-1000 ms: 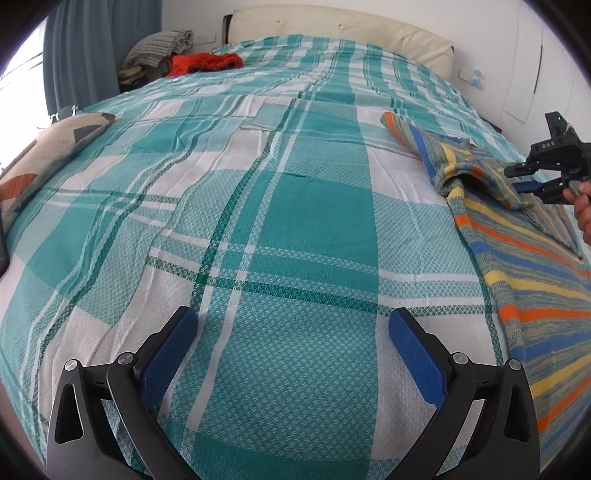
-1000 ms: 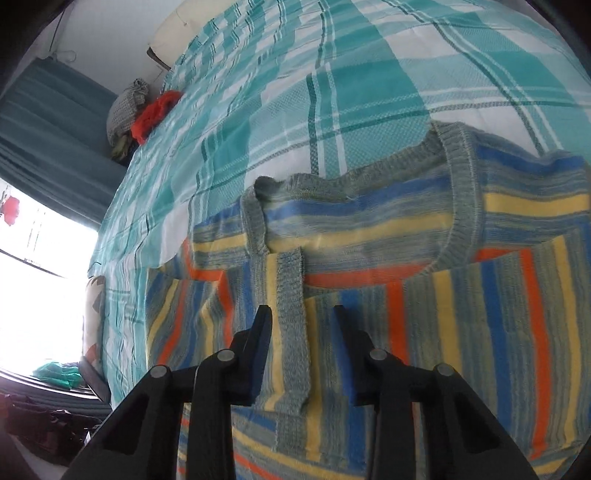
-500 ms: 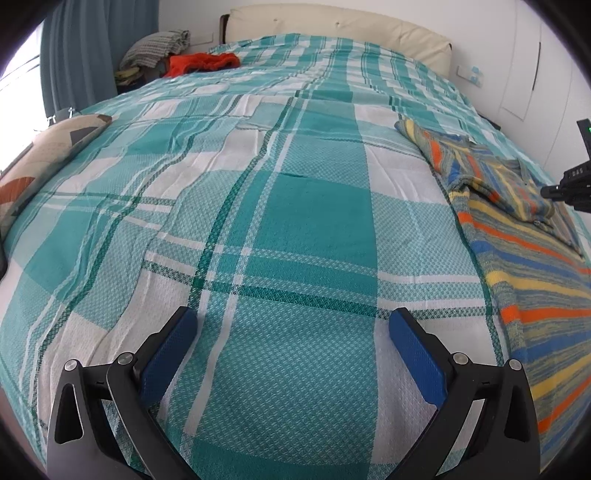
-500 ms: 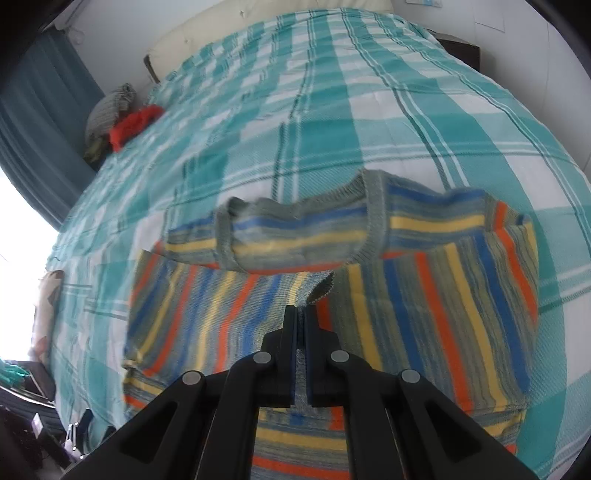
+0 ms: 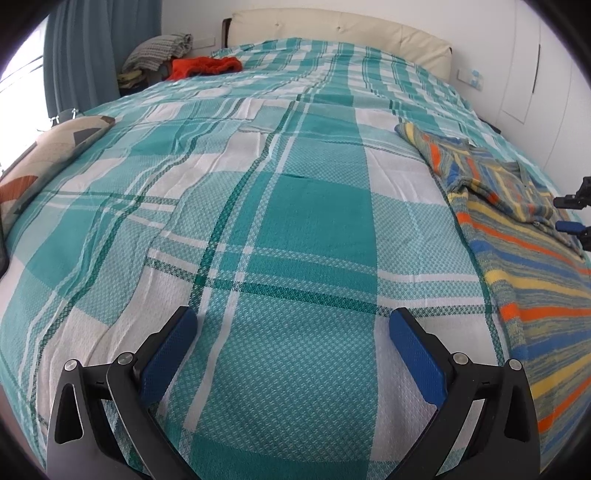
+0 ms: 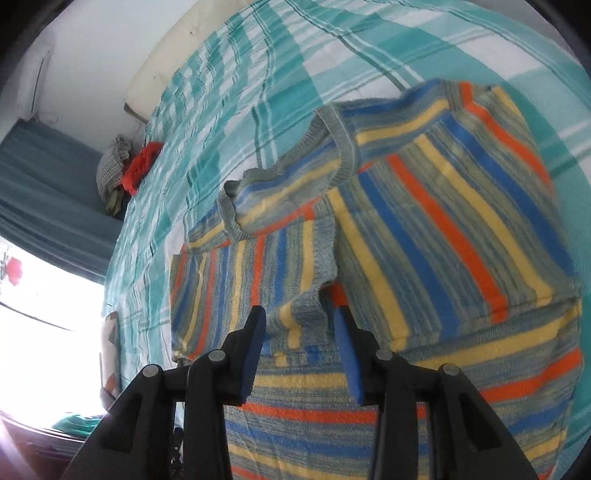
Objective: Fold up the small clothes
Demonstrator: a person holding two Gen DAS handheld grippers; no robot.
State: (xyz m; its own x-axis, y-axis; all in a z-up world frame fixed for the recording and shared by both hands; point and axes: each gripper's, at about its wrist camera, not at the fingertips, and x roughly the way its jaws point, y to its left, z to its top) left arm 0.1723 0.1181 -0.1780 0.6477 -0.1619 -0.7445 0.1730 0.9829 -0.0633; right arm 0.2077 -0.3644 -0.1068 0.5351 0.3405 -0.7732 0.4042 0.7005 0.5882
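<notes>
right hand-held gripper (image 6: 300, 328) – opening over striped sweater (image 6: 424, 229) | left hand-held gripper (image 5: 293, 341) – wide

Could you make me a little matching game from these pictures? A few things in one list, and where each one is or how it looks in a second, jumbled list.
Things:
1. striped sweater
2. red cloth
3. patterned pillow
4. left gripper

Descriptions:
A. wide open over the bare plaid bedspread, holding nothing
B. lying at the left edge of the bed
C. spread on the bed with both sleeves folded in over its body
D. bunched up at the far left corner, near the headboard

Pairs: 1-C, 2-D, 3-B, 4-A
</notes>
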